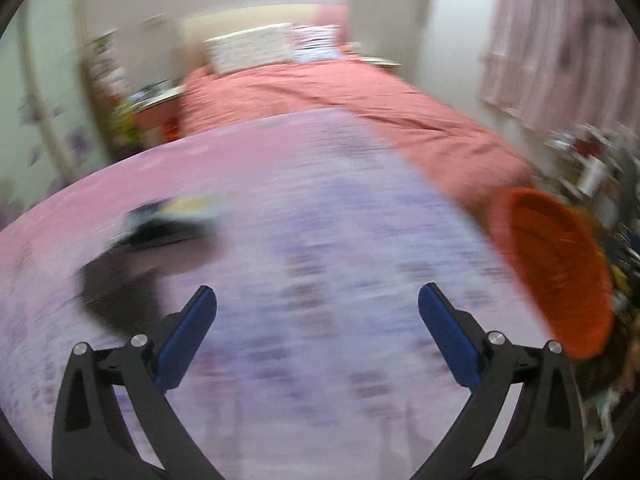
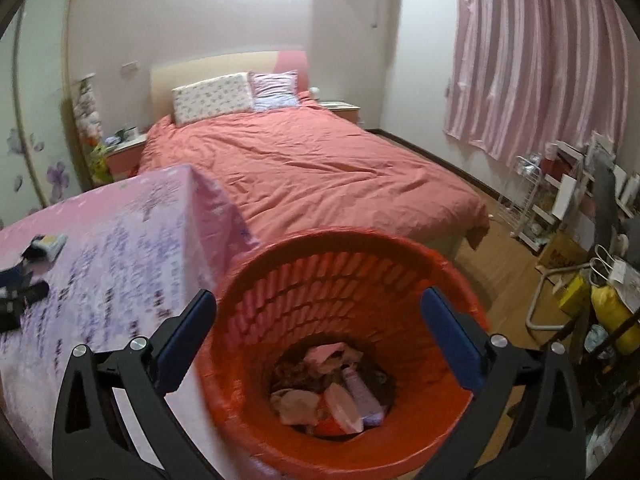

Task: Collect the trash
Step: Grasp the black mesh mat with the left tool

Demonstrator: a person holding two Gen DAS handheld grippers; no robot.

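While both grippers, left gripper (image 1: 316,300) and right gripper (image 2: 320,304), gape wide holding nothing, the orange slatted wastebasket (image 2: 404,432) beside the pink-clothed table (image 2: 120,240) holds crumpled tissues (image 2: 296,404) and a tube (image 2: 362,394).

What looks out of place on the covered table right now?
One crumpled wrapper lies on the pink floral tablecloth, near its left side, not yet in the orange basket. Both grippers' jaws are open and empty. Left view is blurred.

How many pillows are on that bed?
2. A white patterned pillow leans against the headboard; a lilac pillow sits right beside it. Others could be hidden behind.
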